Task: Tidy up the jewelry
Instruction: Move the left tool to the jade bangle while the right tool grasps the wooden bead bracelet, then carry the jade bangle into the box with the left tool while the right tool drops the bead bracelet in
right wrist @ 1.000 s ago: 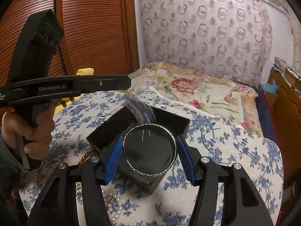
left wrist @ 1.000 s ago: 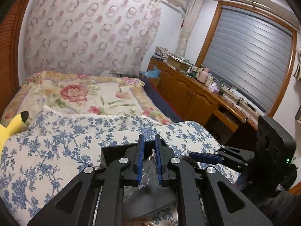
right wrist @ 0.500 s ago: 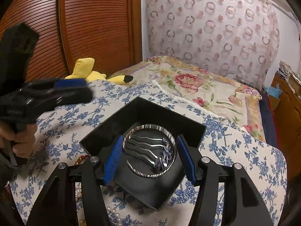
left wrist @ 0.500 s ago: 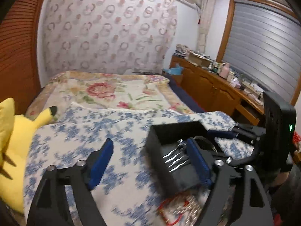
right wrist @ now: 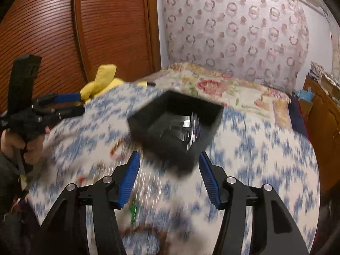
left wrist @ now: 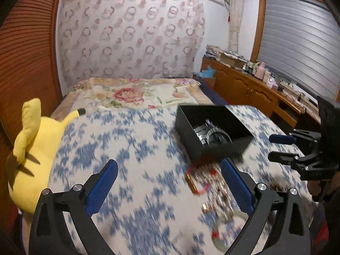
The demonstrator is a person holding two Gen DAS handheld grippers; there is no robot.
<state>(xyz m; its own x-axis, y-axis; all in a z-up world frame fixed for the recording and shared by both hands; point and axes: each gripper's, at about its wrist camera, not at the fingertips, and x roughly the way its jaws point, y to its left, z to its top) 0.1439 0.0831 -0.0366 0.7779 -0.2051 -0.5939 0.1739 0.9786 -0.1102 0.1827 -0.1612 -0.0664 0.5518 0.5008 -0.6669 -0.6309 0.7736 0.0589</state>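
Resting on the blue-flowered bedspread (left wrist: 127, 148): open black rectangular box (left wrist: 212, 131) holding a silver metal bangle (left wrist: 212, 130). Just beside the box, a loose heap of bead strings (left wrist: 214, 182), probably light, limp, slippery; pinch one strand. Left tool (left wrist: 167, 182) has just spread wide, empty; right tool (right wrist: 170, 178) parted, empty, narrowing.

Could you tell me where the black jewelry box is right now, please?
The black box sits open on the blue-flowered quilt, right of centre in the left wrist view, just beyond the loose jewelry pile.
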